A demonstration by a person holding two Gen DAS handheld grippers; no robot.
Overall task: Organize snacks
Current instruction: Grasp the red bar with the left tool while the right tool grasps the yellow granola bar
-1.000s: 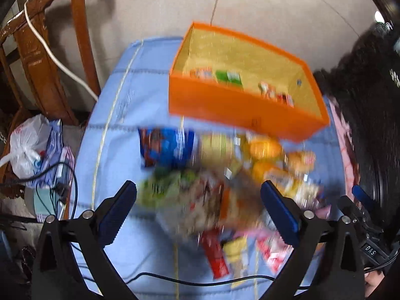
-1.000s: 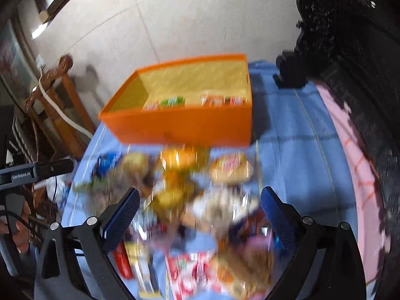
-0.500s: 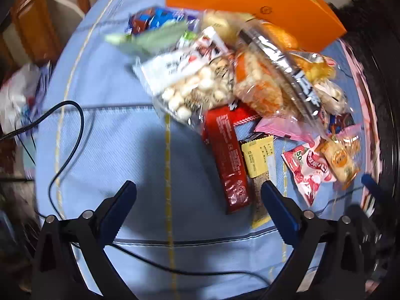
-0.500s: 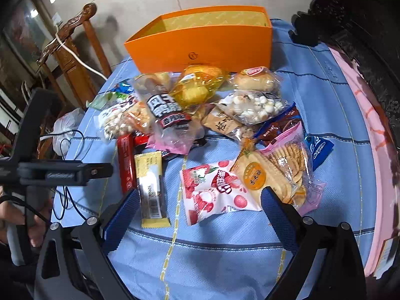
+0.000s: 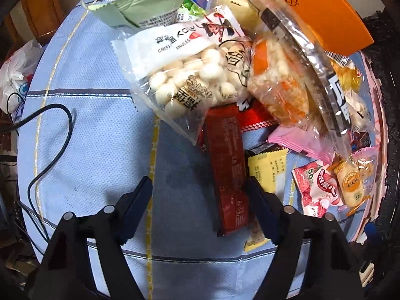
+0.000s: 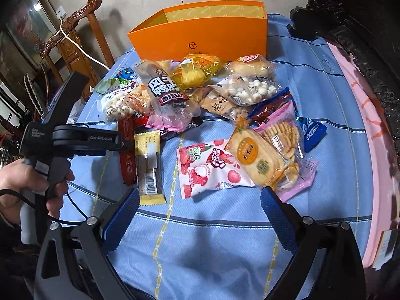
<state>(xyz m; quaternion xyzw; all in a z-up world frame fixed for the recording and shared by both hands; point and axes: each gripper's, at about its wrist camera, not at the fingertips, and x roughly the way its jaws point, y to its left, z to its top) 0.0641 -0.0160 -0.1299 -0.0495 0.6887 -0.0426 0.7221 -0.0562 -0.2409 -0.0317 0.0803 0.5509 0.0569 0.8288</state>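
Note:
A heap of snack packets lies on the blue tablecloth [image 5: 87, 130] before an orange box [image 6: 200, 37]. My left gripper [image 5: 200, 195] points straight down and its jaws are closing. A long red bar [image 5: 230, 175] lies between them, close by the right finger; the left finger stands well off it. A yellow bar [image 5: 267, 170] lies just beyond the right finger. My right gripper [image 6: 200, 202] hovers open over bare cloth, short of a red-and-white fruit packet [image 6: 207, 170] and a round-cracker pack [image 6: 257, 160]. A hand [image 6: 25, 182] holds the left gripper's handle.
A bag of white balls [image 5: 190, 80], a large clear bag [image 5: 287, 80] and a green packet [image 5: 150, 7] are stacked near the box. A black cable [image 5: 57, 135] runs over the cloth at left. A wooden chair [image 6: 75, 30] stands behind the table; dark carved furniture [image 6: 362, 37] lines the right.
My left gripper sank toward the table and its jaws narrowed around the red bar. The right gripper drew slightly closer to the snacks, and the left gripper came further into its view.

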